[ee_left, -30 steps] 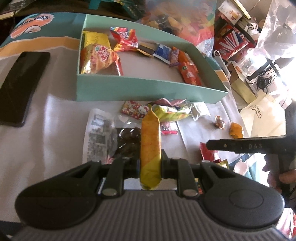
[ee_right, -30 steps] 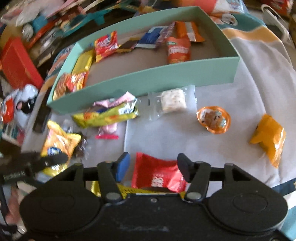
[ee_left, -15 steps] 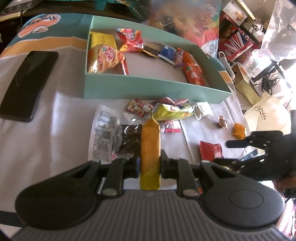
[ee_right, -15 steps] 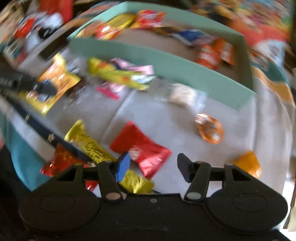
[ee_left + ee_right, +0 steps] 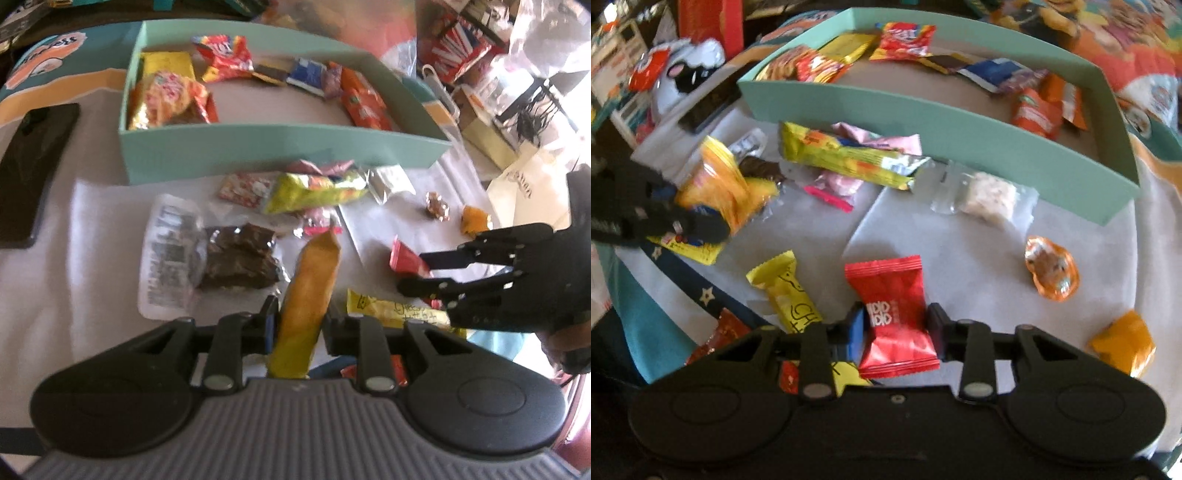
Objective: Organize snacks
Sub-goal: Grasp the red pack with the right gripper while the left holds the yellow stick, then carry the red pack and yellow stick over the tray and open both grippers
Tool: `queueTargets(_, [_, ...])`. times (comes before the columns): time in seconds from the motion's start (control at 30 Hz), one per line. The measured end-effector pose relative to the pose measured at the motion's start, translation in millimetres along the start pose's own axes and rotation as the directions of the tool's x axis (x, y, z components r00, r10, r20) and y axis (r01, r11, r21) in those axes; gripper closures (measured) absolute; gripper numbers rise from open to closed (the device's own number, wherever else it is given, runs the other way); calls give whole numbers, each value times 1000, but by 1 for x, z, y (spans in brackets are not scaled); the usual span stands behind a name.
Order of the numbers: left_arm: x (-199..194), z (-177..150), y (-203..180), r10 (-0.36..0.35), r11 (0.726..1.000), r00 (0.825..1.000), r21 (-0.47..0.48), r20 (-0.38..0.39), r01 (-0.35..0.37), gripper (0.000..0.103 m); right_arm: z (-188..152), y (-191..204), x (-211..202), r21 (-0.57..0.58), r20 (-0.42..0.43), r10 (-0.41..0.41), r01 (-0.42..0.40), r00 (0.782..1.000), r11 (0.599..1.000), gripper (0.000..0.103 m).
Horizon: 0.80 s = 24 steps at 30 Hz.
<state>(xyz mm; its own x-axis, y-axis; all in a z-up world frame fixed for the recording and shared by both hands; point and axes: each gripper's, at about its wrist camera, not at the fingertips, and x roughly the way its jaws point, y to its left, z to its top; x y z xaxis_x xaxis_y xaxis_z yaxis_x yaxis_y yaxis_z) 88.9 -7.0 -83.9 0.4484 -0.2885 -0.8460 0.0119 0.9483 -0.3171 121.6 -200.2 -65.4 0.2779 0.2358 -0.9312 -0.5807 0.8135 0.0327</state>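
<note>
Closed in over the past second around a red packet (image 5: 894,314) on the tabletop (image 5: 960,251): jaws of the right gripper (image 5: 895,326), half-shut now, one on each side of the wrapper, firm contact not certain from the wrist view. Loosened slightly in the same span: jaws of the left gripper (image 5: 297,325), narrowly parted, yellow packet (image 5: 308,295) standing upright between them, apparently held off the tabletop. Awaiting both snacks beyond the scattered sweets: the teal box (image 5: 280,147), already lined with wrappers along its far wall. Likely trouble ahead: a slippery foil wrapper squirting out of a shallow pinch on the lift, or the yellow packet sliding free with any further easing before reaching the box.
</note>
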Motion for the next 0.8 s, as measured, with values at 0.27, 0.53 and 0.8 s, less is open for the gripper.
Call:
queueTargets(0.27, [-9,5,-14,32,999,999,40,24,-33,85,-10,-16,-10,274,66,8,-26,998,961,73])
queueTargets(0.53, [-41,35,-6,-1,1000,993,-23,116,4,85,-5,-43,-46,373,162,12,-73,987,925,73])
queueTargets(0.8, [-51,99,-3,22,1000,977,-16,211,-19,85,43,-79,-73,448,281,-56,-79,958,891,73])
